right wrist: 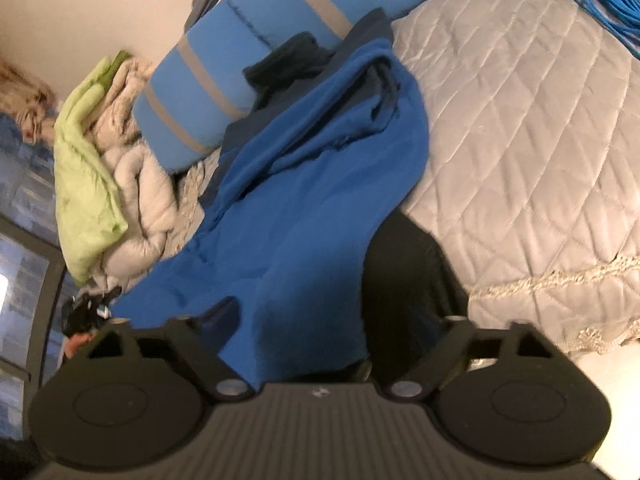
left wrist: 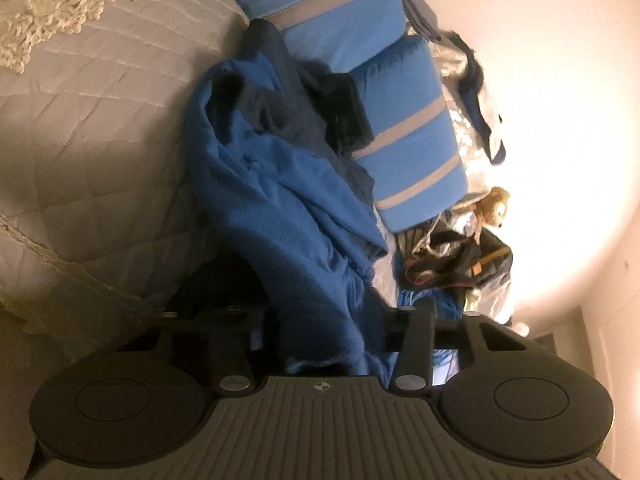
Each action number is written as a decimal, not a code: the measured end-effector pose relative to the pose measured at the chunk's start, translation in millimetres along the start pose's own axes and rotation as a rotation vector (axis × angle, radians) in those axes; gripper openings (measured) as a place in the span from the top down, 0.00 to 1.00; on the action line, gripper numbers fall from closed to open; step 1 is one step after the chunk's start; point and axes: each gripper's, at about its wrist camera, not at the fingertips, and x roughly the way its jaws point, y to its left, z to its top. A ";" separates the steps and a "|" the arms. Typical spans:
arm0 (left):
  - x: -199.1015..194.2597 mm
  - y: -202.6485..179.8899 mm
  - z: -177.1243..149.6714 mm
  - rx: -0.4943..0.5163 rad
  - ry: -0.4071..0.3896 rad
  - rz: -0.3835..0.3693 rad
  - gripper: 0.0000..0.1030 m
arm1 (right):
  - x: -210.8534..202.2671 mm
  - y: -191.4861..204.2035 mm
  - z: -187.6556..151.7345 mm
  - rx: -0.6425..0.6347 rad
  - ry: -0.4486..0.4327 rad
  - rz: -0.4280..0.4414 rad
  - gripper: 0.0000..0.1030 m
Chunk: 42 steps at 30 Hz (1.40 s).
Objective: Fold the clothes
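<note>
1. Bed w/ quilted grey bedspread (right wrist: 520,128) fills both views; pale wall behind. Striped blue pillows (left wrist: 416,128) lie along the far side.
2. Task item: blue fleece garment (left wrist: 280,184), w/ a darker navy layer (left wrist: 288,92) showing in it. Lies rumpled on the bed, running from just beside the pillows toward both grippers. Not flat, not in a neat fold.
3. Left gripper (left wrist: 320,320): fleece bunches right between the fingers; they look clenched on the cloth, though the tips are hidden by it.
4. Right gripper (right wrist: 308,332): same, fleece drapes into the gap; appears to be gripping the cloth. Tips hidden.
5. Handling (judgement): light, soft, floppy, no stiffness; fleece is grippy, not slippery, not fragile. Thick when doubled, so it will bunch. Best hold at a hem or corner edge, single layer, both ends pulled taut.
6. View diffs: left wrist alone shows plush toy (left wrist: 492,204) and dark clutter at the wall side. Right wrist alone shows green cloth (right wrist: 84,184) on a pale puffy jacket (right wrist: 140,184), blue cable (right wrist: 612,0).
</note>
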 end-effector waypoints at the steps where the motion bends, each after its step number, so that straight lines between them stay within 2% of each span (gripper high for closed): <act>1: -0.9 -3.2 -0.9 0.027 0.003 0.011 0.67 | 0.6 3.2 -2.4 -0.019 0.005 -0.011 0.40; 3: -1.4 -7.3 -1.0 0.055 0.004 0.019 0.75 | 1.3 8.6 -6.5 -0.050 0.007 -0.035 0.50; 4: -3.7 -9.8 -2.0 0.067 0.000 0.019 0.77 | 0.2 8.7 -7.4 -0.050 -0.005 -0.046 0.64; 5: -6.3 -12.5 -3.2 0.078 -0.006 0.019 0.83 | -1.5 7.6 -7.0 -0.040 -0.015 -0.055 0.71; 6: -8.9 -15.2 -4.3 0.089 -0.011 0.019 0.85 | -4.1 6.9 -6.1 -0.029 -0.028 -0.056 0.80; 9: -16.8 -23.2 -7.8 0.124 -0.027 0.017 0.86 | -15.5 8.1 -3.8 -0.022 -0.085 -0.048 0.86; 15: -32.6 -39.2 -14.7 0.192 -0.059 0.015 0.87 | -48.1 27.6 1.2 -0.074 -0.210 -0.061 0.88; 19: -51.1 -41.5 -19.8 0.182 -0.083 -0.018 0.87 | -70.1 27.1 1.6 -0.059 -0.264 -0.055 0.88; 24: -59.4 -38.7 -22.4 0.132 -0.115 -0.052 0.87 | -85.8 20.1 -3.1 -0.013 -0.286 -0.005 0.88; 27: -51.4 -33.3 -15.6 0.068 -0.159 -0.016 0.87 | -80.0 18.2 2.7 0.011 -0.295 -0.003 0.88; 31: -36.2 -34.0 0.2 0.039 -0.213 0.013 0.87 | -67.1 22.0 18.4 0.005 -0.306 -0.016 0.88; 42: -9.6 -24.8 53.9 -0.026 -0.289 0.030 0.87 | -32.8 27.2 78.0 -0.011 -0.356 -0.108 0.88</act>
